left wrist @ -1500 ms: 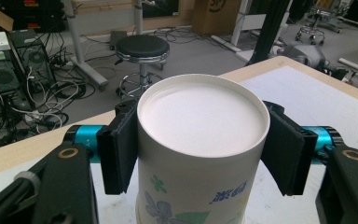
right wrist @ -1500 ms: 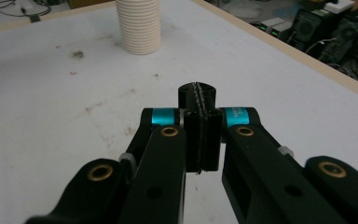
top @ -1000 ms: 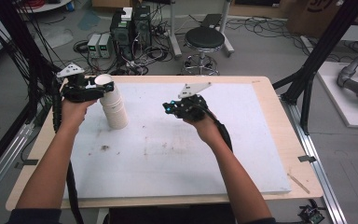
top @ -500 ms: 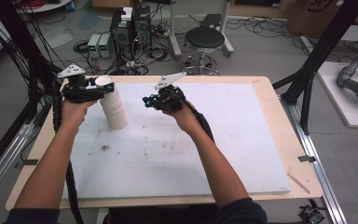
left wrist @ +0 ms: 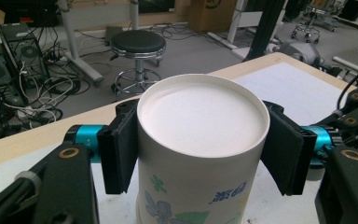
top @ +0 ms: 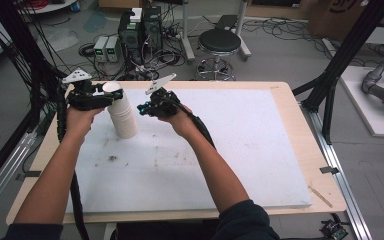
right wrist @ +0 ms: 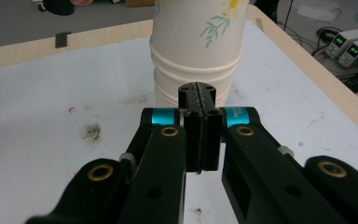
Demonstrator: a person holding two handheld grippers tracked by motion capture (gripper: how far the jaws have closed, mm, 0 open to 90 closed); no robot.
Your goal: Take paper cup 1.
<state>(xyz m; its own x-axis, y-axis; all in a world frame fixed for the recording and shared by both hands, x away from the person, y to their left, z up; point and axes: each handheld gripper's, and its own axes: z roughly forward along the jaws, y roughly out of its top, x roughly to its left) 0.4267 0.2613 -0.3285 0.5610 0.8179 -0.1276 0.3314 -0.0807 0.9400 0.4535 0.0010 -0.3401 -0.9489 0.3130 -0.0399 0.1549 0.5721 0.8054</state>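
White cup stack (top: 121, 114): right gripper (top: 143, 108) has moved closer.

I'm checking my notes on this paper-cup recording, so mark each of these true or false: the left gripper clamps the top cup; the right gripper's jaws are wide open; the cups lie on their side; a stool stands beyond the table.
1. The left gripper clamps the top of the cup stack. True.
2. The right gripper has its jaws wide open. False: they are shut together, with nothing between them.
3. The cups lie on their side. False: the stack stands upright on the white table.
4. A black stool stands beyond the table. True.
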